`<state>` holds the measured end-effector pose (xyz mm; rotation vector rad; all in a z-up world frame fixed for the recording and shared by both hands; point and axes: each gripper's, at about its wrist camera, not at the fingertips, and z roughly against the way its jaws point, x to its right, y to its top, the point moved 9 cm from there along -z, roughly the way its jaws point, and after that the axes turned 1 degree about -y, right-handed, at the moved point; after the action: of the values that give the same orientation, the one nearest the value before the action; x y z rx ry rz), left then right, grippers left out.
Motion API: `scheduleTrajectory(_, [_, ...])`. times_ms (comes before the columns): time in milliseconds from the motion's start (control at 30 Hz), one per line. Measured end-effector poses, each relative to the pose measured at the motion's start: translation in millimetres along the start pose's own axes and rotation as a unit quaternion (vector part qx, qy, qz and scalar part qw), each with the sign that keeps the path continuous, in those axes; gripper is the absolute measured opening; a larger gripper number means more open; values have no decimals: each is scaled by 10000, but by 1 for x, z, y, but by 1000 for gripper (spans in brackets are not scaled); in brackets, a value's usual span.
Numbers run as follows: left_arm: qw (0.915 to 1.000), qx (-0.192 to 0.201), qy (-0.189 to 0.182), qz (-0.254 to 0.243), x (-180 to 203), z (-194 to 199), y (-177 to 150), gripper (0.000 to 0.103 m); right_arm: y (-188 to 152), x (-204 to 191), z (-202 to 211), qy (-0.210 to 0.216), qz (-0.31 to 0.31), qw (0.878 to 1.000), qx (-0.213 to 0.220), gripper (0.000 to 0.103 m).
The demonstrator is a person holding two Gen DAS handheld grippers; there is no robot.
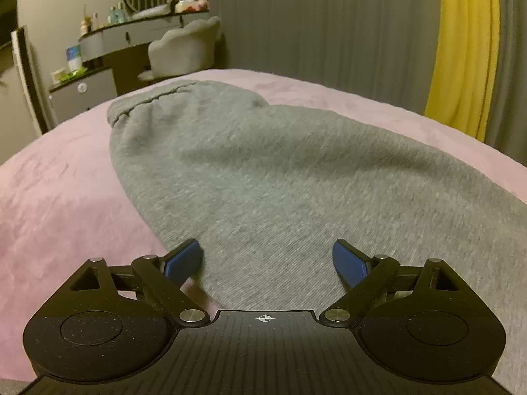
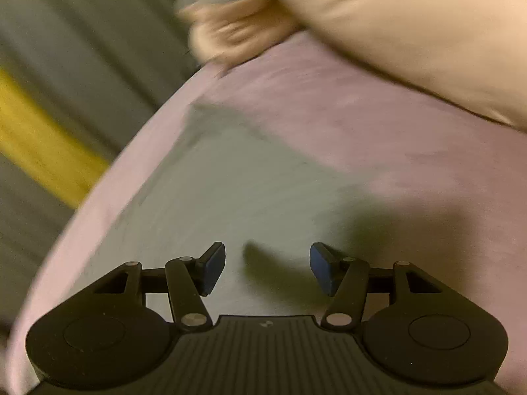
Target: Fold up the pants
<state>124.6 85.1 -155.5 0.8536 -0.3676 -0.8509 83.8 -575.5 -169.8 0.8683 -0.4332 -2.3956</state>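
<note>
Pink bedspread [image 1: 59,181] under grey pants [image 1: 250,171]; yellow curtain [image 1: 461,49] behind.

left gripper [image 1: 266,263] | black body, blue fingers [image 1: 184,258], silver screws

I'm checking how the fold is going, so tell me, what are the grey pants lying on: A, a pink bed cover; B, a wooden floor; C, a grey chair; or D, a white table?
A: the grey pants lie spread flat on the pink bed cover, which shows on both sides of them.
</note>
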Motion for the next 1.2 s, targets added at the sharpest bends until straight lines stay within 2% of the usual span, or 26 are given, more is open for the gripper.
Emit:
scheduleTrajectory(133, [10000, 44, 16, -85, 2, 5, -2, 93, 6, 34, 7, 106, -550, 9984, -111, 60])
scheduleTrajectory(167, [9999, 52, 25, -112, 3, 5, -2, 93, 6, 43, 10, -91, -565, 9983, -138, 67])
scheduleTrajectory(200, [9999, 63, 42, -149, 4, 6, -3, 93, 4, 46, 8, -243, -542, 9981, -168, 67])
scheduleTrajectory(333, [9995, 102, 50, -290, 9, 7, -3, 93, 3, 58, 7, 271, -931, 9948, -326, 67])
scheduleTrajectory(433, [9994, 180, -70, -298, 11, 10, -2, 90, 5, 54, 7, 629, -1061, 9916, -378, 68])
scheduleTrajectory(567, [9980, 433, -440, -90, 14, 21, 3, 89, 11, 38, -2, 822, -973, 9911, -395, 68])
scheduleTrajectory(767, [9974, 158, -689, -157, 24, 16, -3, 89, 15, 29, -15, 820, -1052, 9905, -321, 68])
scheduleTrajectory(833, [9973, 168, -685, -184, 25, 16, -5, 90, 17, 27, -15, 842, -1096, 9901, -249, 61])
scheduleTrajectory(900, [9971, 156, -713, -230, 27, 16, -6, 90, 17, 26, -13, 741, -938, 9927, -171, 25])
scheduleTrajectory(1033, [9967, 120, -738, -314, 29, 16, -8, 91, 15, 30, -16, 675, -1004, 9926, -132, 23])
scheduleTrajectory(1133, [9966, 110, -712, -403, 31, 15, -9, 91, 15, 29, -16, 680, -1130, 9912, -114, 30])
scheduleTrajectory(1200, [9963, 112, -729, -447, 31, 17, -10, 91, 15, 24, -16, 544, -926, 9942, -112, 31])
